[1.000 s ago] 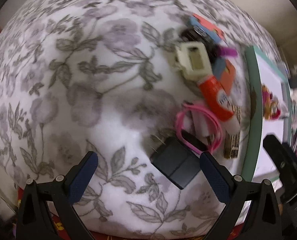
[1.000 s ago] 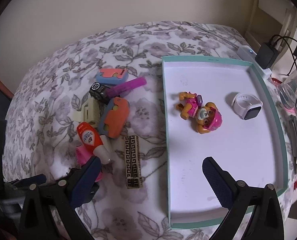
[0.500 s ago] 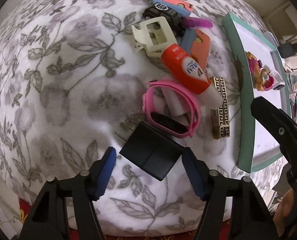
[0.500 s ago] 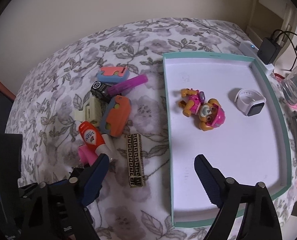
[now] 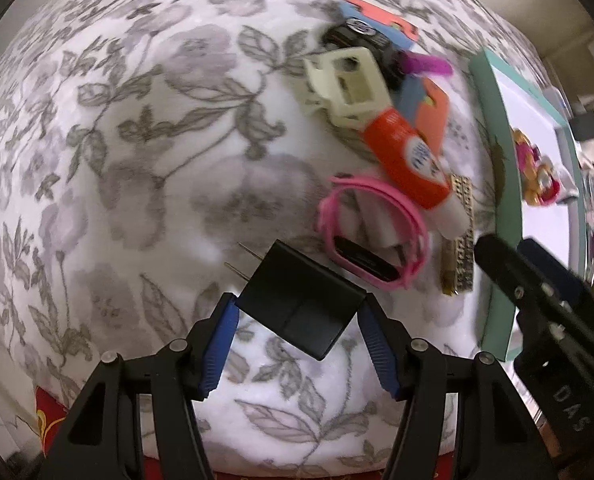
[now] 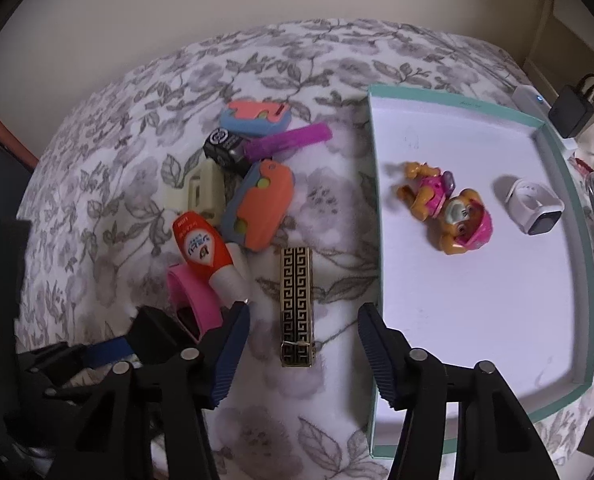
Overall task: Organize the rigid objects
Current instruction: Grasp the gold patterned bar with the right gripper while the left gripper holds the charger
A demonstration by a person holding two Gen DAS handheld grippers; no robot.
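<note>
My left gripper (image 5: 297, 316) is shut on a black plug adapter (image 5: 301, 304), its two prongs pointing far left, just above the floral cloth. Beyond it lie a pink watch band (image 5: 371, 236), an orange-and-white glue tube (image 5: 409, 160), a cream clip (image 5: 349, 80) and a gold-patterned bar (image 5: 459, 240). My right gripper (image 6: 303, 320) is open over the gold-patterned bar (image 6: 297, 304), left of the teal-rimmed white tray (image 6: 377, 240). The tray holds a pink dog toy (image 6: 445, 208) and a white watch (image 6: 535, 208).
More objects lie in the pile: an orange-and-blue case (image 6: 261, 204), a second orange-and-blue piece (image 6: 255, 118), a purple stick (image 6: 293, 140), a black round-capped item (image 6: 227, 146). A black charger with cable (image 6: 571, 110) sits beyond the tray. The cloth's left half is bare.
My left gripper closed on the black adapter and lifted it slightly. My right gripper moved left, from over the tray to over the gold-patterned bar.
</note>
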